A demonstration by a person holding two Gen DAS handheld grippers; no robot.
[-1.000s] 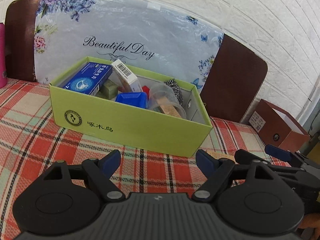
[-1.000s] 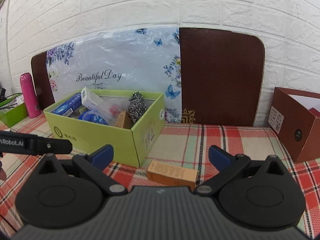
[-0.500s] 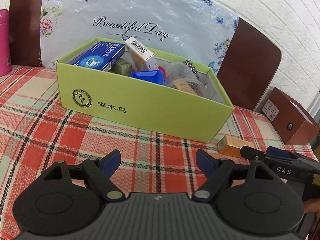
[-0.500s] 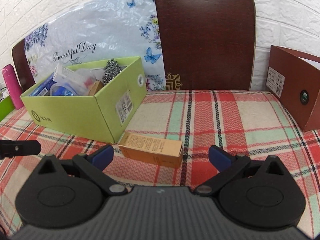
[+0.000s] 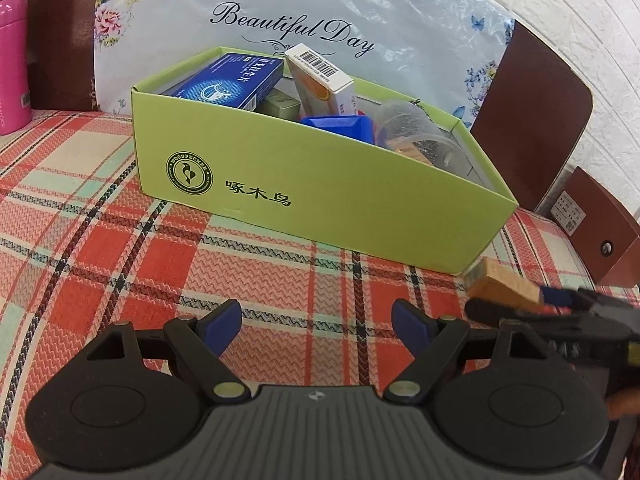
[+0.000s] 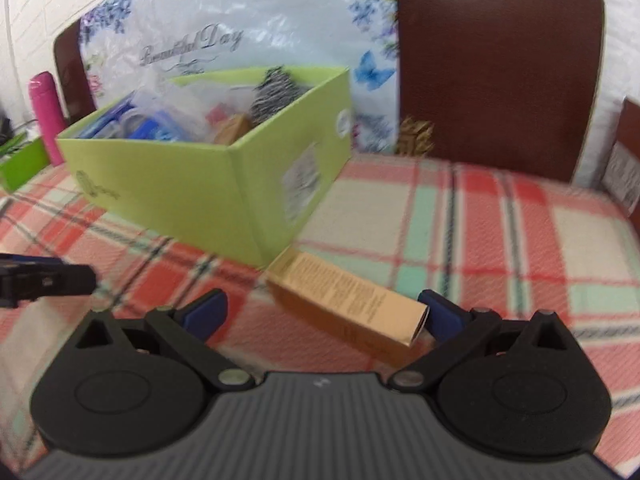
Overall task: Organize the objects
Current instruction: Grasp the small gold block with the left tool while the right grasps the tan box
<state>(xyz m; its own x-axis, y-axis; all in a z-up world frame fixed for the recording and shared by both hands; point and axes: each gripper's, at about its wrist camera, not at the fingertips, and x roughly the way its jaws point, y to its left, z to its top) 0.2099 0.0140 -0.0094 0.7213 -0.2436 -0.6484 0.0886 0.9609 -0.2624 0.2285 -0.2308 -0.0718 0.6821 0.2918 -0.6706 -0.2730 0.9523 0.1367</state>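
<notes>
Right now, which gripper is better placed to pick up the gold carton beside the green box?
Right gripper: the gold carton lies between its open fingers. The left gripper faces bare cloth.

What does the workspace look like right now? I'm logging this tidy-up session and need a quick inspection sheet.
Surface: red, green and cream checked cloth over the table.
Job's things: green box, open, packed with a blue carton, a white barcoded carton, a blue lid and a clear cup; gold carton lying on the cloth beside the box's corner.
Clutter: pink bottle at far left.
Grippers: left gripper open, holding nothing; right gripper open, the gold carton between its fingers, not clamped.
Cables: nothing seen.
Surroundings: white brick wall, flowered plastic sheet, brown board, brown box.
</notes>
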